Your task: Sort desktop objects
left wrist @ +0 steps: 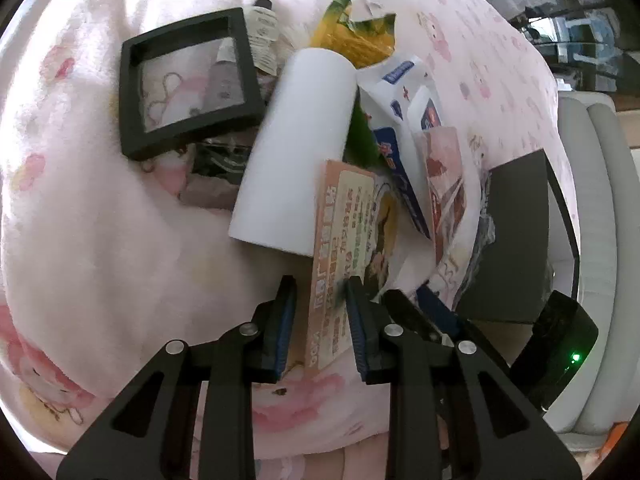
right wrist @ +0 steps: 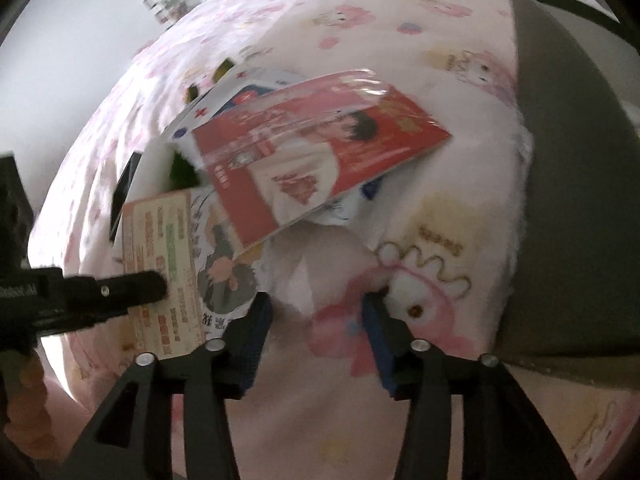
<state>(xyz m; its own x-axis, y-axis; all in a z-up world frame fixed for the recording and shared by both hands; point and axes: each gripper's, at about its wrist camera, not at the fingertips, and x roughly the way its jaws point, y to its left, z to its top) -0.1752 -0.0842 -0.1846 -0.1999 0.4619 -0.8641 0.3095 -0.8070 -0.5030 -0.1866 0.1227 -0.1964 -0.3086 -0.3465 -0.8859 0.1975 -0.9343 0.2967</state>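
Observation:
An orange printed card (left wrist: 340, 248) lies on the pink blanket (left wrist: 100, 220), and its near end reaches in between the fingers of my left gripper (left wrist: 320, 292). The jaws stand a little apart and the pads do not press the card. In the right wrist view one black finger (right wrist: 132, 284) of the left gripper rests over that same card (right wrist: 160, 248). My right gripper (right wrist: 316, 308) is open over bare blanket with nothing between its fingers. Just ahead of it a red booklet in a clear sleeve (right wrist: 320, 140) lies tilted on top of other packets.
A white cylinder (left wrist: 296, 148), a black square frame (left wrist: 188, 80), a small labelled bottle (left wrist: 262, 36), a yellow packet (left wrist: 352, 36) and blue-and-white packets (left wrist: 404, 92) are piled behind the card. A dark box (left wrist: 516, 240) stands at the right, also the dark box (right wrist: 568, 200).

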